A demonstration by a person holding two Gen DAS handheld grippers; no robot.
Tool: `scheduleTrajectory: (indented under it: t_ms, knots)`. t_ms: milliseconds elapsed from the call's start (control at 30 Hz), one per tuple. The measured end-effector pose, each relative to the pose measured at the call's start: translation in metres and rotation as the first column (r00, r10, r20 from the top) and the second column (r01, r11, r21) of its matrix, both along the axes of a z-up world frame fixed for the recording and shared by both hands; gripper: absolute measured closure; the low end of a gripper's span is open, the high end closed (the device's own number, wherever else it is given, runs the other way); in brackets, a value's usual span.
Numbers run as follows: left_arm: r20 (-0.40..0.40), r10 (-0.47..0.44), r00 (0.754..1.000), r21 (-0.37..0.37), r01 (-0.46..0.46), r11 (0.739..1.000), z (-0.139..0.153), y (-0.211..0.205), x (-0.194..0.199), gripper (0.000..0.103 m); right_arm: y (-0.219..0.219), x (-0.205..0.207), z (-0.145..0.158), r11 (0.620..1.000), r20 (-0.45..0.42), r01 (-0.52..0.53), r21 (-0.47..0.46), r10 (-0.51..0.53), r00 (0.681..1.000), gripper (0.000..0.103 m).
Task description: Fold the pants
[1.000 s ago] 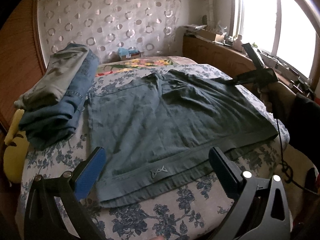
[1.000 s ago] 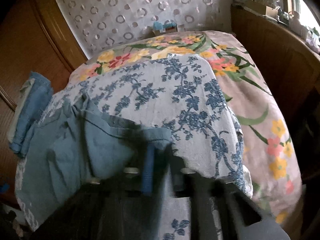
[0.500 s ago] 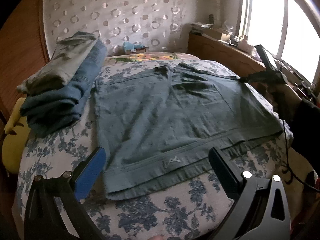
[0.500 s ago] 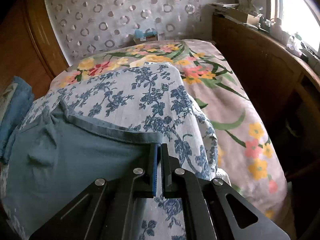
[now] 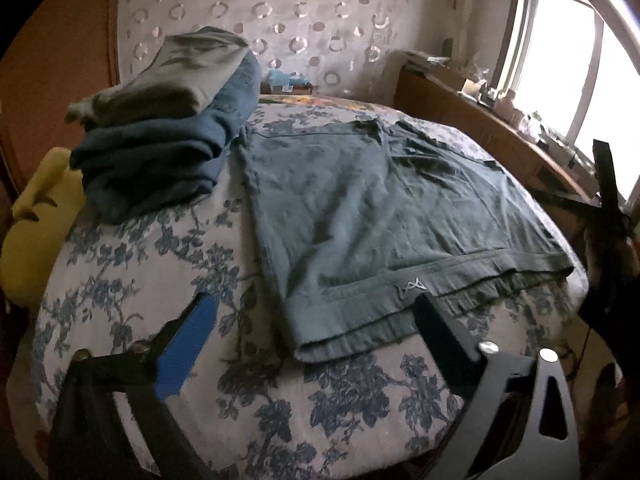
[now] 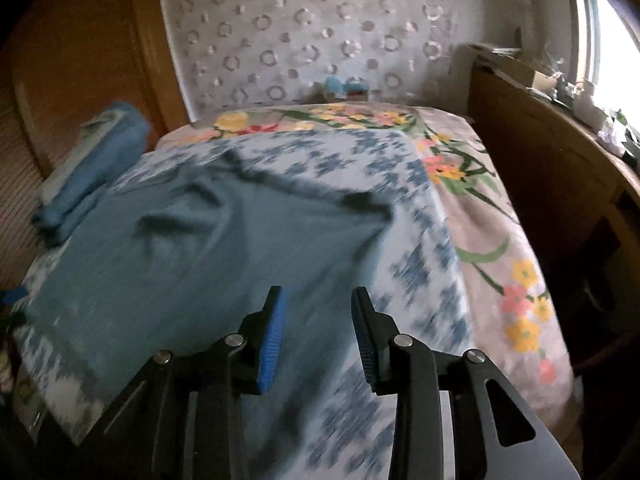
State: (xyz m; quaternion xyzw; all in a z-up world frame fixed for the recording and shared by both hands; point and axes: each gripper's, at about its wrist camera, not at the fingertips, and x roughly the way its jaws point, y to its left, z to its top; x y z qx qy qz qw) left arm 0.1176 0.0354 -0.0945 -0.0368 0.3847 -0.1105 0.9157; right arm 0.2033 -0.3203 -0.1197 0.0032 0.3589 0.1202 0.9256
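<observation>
Pants [image 5: 380, 216]: grey-blue, spread flat on floral bedspread [image 5: 132, 264]; left gripper [image 5: 316, 320]: fingers wide apart, empty, at waistband corner; right gripper [image 6: 318, 332]: jaws just parted, nothing between, above the cloth.

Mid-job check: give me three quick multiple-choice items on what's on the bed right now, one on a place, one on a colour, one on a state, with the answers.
1. Where does the stack of folded clothes lie relative to the pants in the left wrist view?
A. to their left
B. on top of them
C. to their right

2. What colour is the pad on the left finger of the left tongs?
A. red
B. blue
C. white

3. What state are the right tongs in?
A. shut on the pants
B. open, gripping nothing
C. shut on a pillow

Answers: 1 A, the stack sits beside the pants' left edge. 2 B, the pad is bright blue. 3 B, the jaws have just been opening, and a clear gap shows with no cloth between them.
</observation>
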Motion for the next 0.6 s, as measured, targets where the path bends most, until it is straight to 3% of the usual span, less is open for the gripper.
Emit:
scheduleTrajectory:
  t_ms: [233, 400, 533, 600]
  knots:
    - [-0.009, 0.050, 0.999, -0.016, -0.050, 0.999, -0.003, 0.016, -0.005, 0.037, 0.014, -0.058, -0.010, 0.998, 0.000, -0.054, 0.021, 0.054, 0.999, 0.068]
    - [-0.029, 0.050, 0.998, -0.015, -0.050, 0.999, -0.009, 0.017, -0.006, 0.042, 0.021, -0.085, -0.008, 0.997, 0.030, -0.064, -0.033, 0.065, 0.997, 0.068]
    - [-0.043, 0.045, 0.998, -0.016, -0.046, 0.999, -0.014, 0.014, -0.006, 0.057, 0.021, -0.096, -0.010, 0.997, 0.038, -0.069, -0.039, 0.070, 0.997, 0.068]
    - [-0.040, 0.044, 0.998, -0.009, -0.044, 0.999, -0.014, 0.012, -0.006, 0.058, 0.022, -0.100, -0.010, 0.996, 0.039, -0.077, -0.042, 0.079, 0.996, 0.067]
